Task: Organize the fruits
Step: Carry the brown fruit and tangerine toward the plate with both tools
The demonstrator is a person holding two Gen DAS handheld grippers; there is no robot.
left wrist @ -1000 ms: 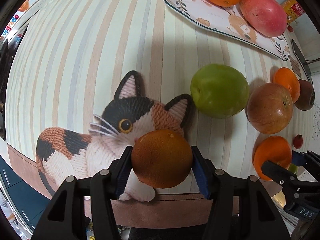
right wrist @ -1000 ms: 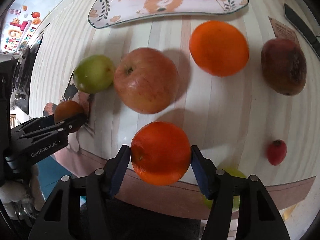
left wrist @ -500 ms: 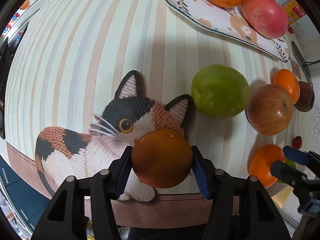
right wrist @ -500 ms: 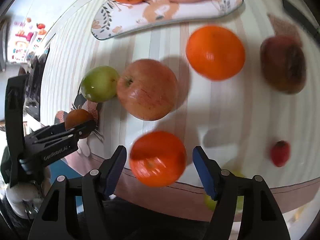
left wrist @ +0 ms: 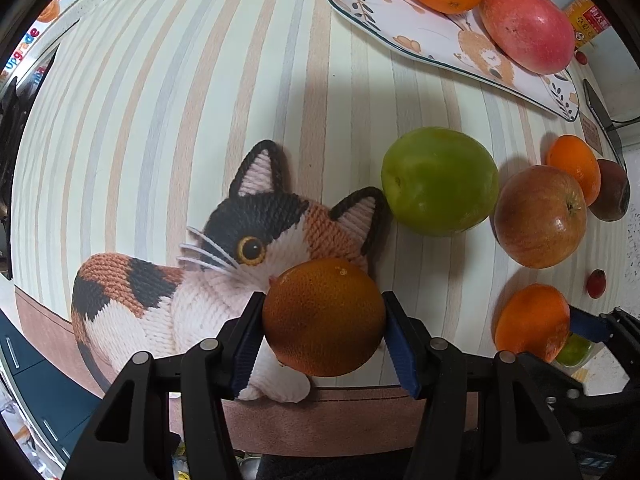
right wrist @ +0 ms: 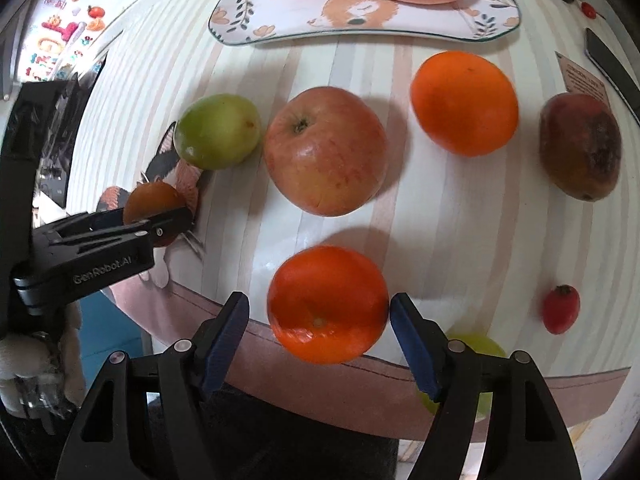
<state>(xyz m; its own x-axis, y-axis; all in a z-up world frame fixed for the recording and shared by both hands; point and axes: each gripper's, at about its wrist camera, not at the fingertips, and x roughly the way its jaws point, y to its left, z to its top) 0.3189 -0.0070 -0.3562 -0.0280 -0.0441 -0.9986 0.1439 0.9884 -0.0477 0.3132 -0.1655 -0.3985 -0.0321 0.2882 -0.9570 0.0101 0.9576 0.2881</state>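
Home setting, likely dining or kitchen area: striped tablecloth (left wrist: pixel 168 92) with knitted-look calico cat print (left wrist: pixel 224 264) over the tabletop, animal-patterned ceramic serving plate (right wrist: pixel 280 20), colourful children's wall stickers (right wrist: pixel 60 36).

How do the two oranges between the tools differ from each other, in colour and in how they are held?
The orange in the left tool is dull and brownish; the orange at the right tool is bright orange. The left tool has both pads pressed on its orange. The right tool stands open, with a clear gap at the left pad, and the right pad at most touches the fruit. Both are round and look similar in size.
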